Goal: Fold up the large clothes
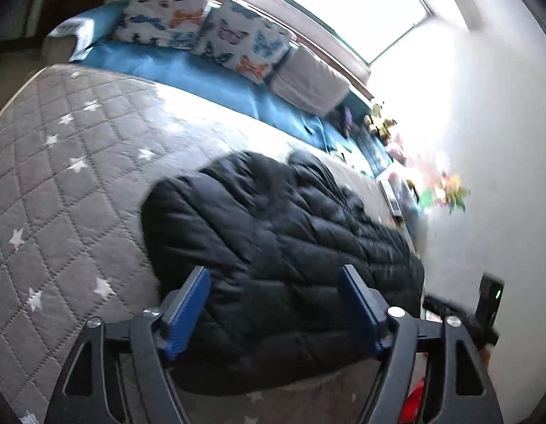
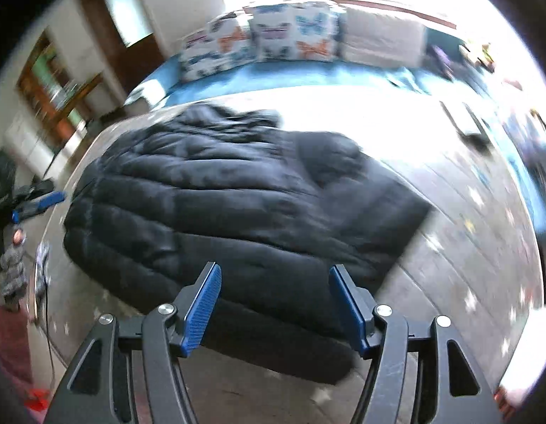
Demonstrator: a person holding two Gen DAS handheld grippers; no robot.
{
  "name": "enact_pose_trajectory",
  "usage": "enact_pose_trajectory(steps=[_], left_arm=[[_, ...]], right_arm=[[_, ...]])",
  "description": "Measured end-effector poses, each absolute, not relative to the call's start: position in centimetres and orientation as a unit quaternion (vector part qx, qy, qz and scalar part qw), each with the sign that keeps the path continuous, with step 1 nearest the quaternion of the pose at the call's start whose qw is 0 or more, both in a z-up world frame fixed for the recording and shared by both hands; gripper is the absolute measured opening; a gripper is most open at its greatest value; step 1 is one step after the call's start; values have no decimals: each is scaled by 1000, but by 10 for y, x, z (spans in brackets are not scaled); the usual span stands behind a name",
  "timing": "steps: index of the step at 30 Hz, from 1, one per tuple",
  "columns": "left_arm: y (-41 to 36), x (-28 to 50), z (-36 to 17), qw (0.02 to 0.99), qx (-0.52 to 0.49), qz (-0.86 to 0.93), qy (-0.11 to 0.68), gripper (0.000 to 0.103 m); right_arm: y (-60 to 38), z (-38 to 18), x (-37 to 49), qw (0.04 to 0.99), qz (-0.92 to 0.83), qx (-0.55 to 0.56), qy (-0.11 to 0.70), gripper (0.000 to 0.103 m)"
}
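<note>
A black quilted puffer jacket point(image 1: 273, 247) lies folded in a bulky heap on a grey star-patterned quilt point(image 1: 68, 176). It also shows in the right wrist view point(image 2: 230, 205). My left gripper point(image 1: 274, 275) is open and empty, hovering above the jacket's near edge. My right gripper point(image 2: 274, 272) is open and empty above the jacket's near edge. The left gripper also shows at the far left of the right wrist view point(image 2: 39, 205), held in a gloved hand beside the jacket.
Butterfly-print cushions point(image 1: 205, 28) and a white cushion point(image 1: 308, 84) line a blue bench point(image 1: 188, 70) under a bright window. Toys and clutter point(image 1: 446, 187) sit by the white wall at right. A wooden cabinet point(image 2: 50, 84) stands at far left.
</note>
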State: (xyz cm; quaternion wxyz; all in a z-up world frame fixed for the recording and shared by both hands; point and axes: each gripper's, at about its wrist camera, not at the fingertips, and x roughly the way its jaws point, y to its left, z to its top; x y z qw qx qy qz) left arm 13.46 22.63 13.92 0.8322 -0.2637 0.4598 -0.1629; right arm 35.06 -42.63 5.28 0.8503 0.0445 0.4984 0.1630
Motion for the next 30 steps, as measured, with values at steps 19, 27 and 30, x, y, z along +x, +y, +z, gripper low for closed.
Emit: enact_pose_trajectory(steps=[19,27,30], left_arm=[[270,188,39,772,-375,-153,490,90],[270,219,13,759,-386,-150,501,102],[266,230,10,759,-387,-149,501,103]], right_arm=[[-480,-30,396,784,203,279,515,103],[-484,-45,411,761,218,310,526,103],[-480,-43,416,759,224,293,537,103]])
